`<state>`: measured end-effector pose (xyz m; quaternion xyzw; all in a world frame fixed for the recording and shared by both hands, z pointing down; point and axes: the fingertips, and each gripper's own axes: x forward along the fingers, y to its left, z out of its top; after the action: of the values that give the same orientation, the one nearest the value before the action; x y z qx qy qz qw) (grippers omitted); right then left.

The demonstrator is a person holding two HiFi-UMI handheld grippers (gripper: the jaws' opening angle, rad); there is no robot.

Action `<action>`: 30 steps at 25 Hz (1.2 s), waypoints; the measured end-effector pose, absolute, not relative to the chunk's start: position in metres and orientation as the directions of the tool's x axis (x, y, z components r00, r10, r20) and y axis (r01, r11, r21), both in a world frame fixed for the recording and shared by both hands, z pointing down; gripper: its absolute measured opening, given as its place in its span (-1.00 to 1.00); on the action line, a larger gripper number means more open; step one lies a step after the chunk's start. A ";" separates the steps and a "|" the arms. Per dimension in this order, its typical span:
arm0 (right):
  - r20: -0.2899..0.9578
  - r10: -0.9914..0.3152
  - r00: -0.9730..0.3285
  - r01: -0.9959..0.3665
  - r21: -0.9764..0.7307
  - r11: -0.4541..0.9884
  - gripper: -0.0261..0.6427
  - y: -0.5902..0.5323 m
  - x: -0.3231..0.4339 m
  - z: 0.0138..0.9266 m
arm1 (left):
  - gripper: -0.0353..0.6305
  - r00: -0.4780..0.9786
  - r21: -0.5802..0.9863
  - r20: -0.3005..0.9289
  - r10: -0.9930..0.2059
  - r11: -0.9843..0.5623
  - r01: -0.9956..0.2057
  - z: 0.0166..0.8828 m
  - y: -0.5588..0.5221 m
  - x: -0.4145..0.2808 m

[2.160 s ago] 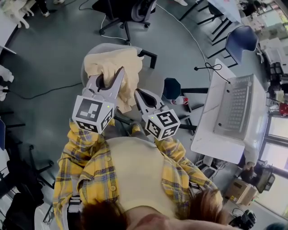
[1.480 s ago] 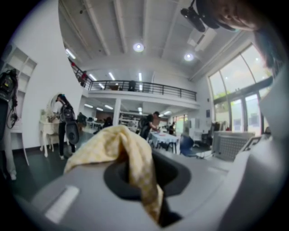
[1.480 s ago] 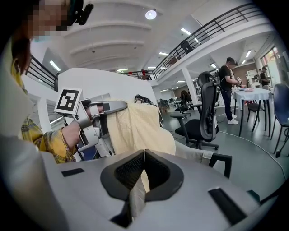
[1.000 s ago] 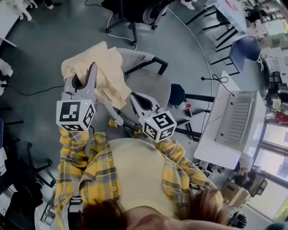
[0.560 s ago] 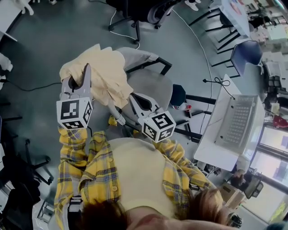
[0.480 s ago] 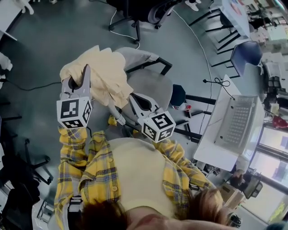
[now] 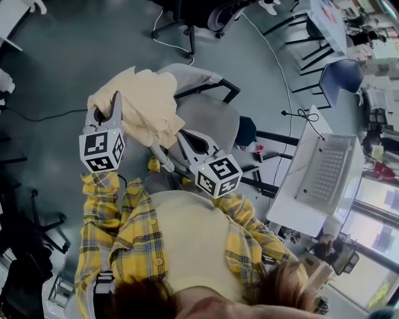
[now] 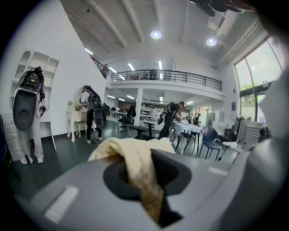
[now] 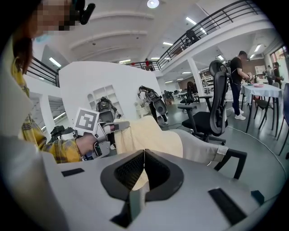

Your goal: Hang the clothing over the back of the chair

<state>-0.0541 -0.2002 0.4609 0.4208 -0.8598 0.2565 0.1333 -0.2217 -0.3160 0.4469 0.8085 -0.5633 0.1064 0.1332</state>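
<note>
Below the person's head stands one grey chair (image 7: pixel 209 115), the biggest thing close by. To its right is one white surface (image 7: pixel 293 199) carrying one keyboard (image 7: pixel 327 168). Two more chairs stand farther off, one black chair (image 7: pixel 187 12) and one blue chair (image 7: pixel 336 62). One piece of cream clothing (image 7: pixel 146 103) lies bunched over the top of the grey chair's back and hangs down its near side. Of the two claws, the left claw (image 7: pixel 105 107) is nearly closed and pinches a fold of the clothing at the left edge. The right claw (image 7: pixel 182 134) is closed pad to pad with nothing in it, just beside the hanging cloth.
</note>
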 end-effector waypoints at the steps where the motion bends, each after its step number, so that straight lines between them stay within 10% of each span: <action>1: 0.447 -0.654 -0.610 -0.792 -0.329 0.514 -0.88 -0.201 -0.054 0.461 | -0.75 0.339 0.103 0.328 -0.882 -0.324 -0.941 0.451 -0.317 -0.224; 30: 0.472 -0.616 -0.631 -0.774 -0.331 0.539 -0.88 -0.195 -0.072 0.471 | -0.46 0.431 0.341 0.490 -0.758 -0.288 -0.895 0.549 -0.287 -0.251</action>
<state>-0.0723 -0.1953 0.4713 0.4023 -0.8641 0.2620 0.1509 -0.2513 -0.2874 0.5495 0.7938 -0.5203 0.1175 0.2920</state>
